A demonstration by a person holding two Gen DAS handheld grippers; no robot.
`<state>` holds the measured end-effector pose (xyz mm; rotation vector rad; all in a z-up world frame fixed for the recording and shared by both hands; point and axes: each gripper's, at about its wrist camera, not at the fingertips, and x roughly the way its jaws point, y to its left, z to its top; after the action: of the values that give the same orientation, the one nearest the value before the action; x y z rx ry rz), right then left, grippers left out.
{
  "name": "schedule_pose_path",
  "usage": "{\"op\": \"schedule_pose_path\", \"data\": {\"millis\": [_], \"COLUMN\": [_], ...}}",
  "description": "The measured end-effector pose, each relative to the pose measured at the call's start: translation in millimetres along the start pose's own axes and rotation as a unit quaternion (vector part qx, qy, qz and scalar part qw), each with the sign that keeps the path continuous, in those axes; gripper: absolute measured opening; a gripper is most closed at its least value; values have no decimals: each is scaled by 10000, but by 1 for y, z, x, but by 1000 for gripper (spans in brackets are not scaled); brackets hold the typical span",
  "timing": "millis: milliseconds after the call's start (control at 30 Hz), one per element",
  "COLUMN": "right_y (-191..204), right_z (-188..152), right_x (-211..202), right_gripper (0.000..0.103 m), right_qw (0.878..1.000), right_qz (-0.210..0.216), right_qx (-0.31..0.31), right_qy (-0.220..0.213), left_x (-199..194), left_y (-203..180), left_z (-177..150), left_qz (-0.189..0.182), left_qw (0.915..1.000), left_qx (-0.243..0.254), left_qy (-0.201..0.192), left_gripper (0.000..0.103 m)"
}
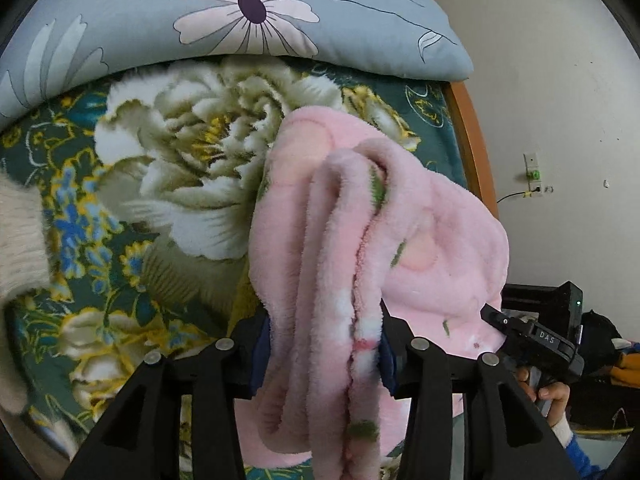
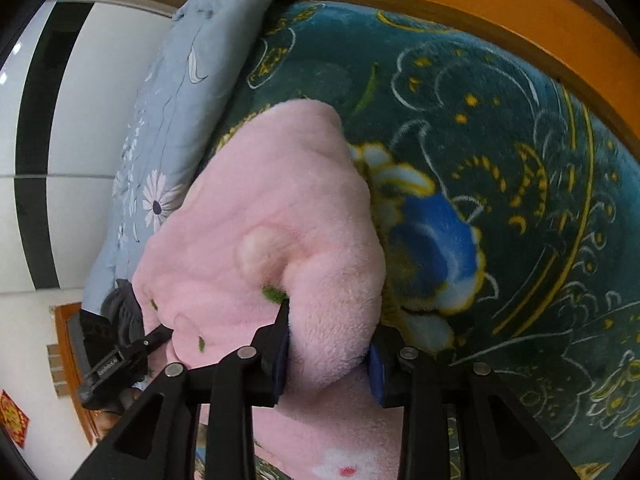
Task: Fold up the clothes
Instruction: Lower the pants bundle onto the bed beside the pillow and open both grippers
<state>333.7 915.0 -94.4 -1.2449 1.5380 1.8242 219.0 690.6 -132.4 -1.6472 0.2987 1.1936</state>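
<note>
A fluffy pink fleece garment (image 1: 360,240) with small flower prints hangs bunched in folds above the bed. My left gripper (image 1: 326,354) is shut on several thick folds of it. The other gripper shows at the right of the left wrist view (image 1: 532,340). In the right wrist view the same pink garment (image 2: 260,240) fills the middle, and my right gripper (image 2: 330,364) is shut on a thick bunch of it. The left gripper shows at the lower left there (image 2: 120,356).
A dark green floral blanket (image 1: 140,200) covers the bed, also in the right wrist view (image 2: 520,200). A grey-blue flowered pillow (image 1: 240,12) lies at the head. An orange wooden bed frame (image 1: 472,148) borders the wall. A cream knitted cloth (image 1: 16,236) lies at the left.
</note>
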Motion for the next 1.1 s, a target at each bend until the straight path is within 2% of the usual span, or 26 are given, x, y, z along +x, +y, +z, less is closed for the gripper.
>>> {"op": "schedule_pose_path", "data": {"millis": [133,300,400,467,533,600,667,800,933,1000,1100], "right_y": [8,24,34,50,69,80,83,76,71,71,76], "right_z": [-1,-1,-1,6,14,23,31,41,45,45,34], "right_x": [-14,-43,-60,-55,-41,-24,-10,18,32,26,-1], "right_gripper": [37,38,38,38,38,38,38,36,36,36,36], "right_qw": [9996,9958,9916,9905,9886,9854,9855,9883,9889,9906,9905], "right_qz": [-89,-371,-540,-376,-327,-500,-586,-792,-886,-847,-662], "right_qx": [-219,-686,-966,-1167,-1370,-1545,-1511,-1279,-1183,-1070,-1146], "right_qy": [-154,-479,-673,-629,-527,-505,-510,-250,-129,-127,-377], "left_x": [-16,-64,-78,-69,-50,-25,-4,17,13,2,-26], "left_y": [-4,-22,-57,-87,-107,-110,-100,-82,-81,-84,-92], "left_z": [-4,-9,-8,-3,5,17,29,40,41,38,23], "left_qz": [-130,277,322,397,450,487,548,608,515,446,437], "left_qw": [9998,9964,9904,9841,9798,9833,9880,9912,9927,9937,9918], "left_qx": [57,479,1061,1549,1832,1685,1411,1160,1085,1017,1126], "left_qy": [-99,-645,-828,-777,-672,-479,-301,-162,-121,-175,-427], "left_gripper": [51,52,52,52,52,52,51,48,47,47,48]}}
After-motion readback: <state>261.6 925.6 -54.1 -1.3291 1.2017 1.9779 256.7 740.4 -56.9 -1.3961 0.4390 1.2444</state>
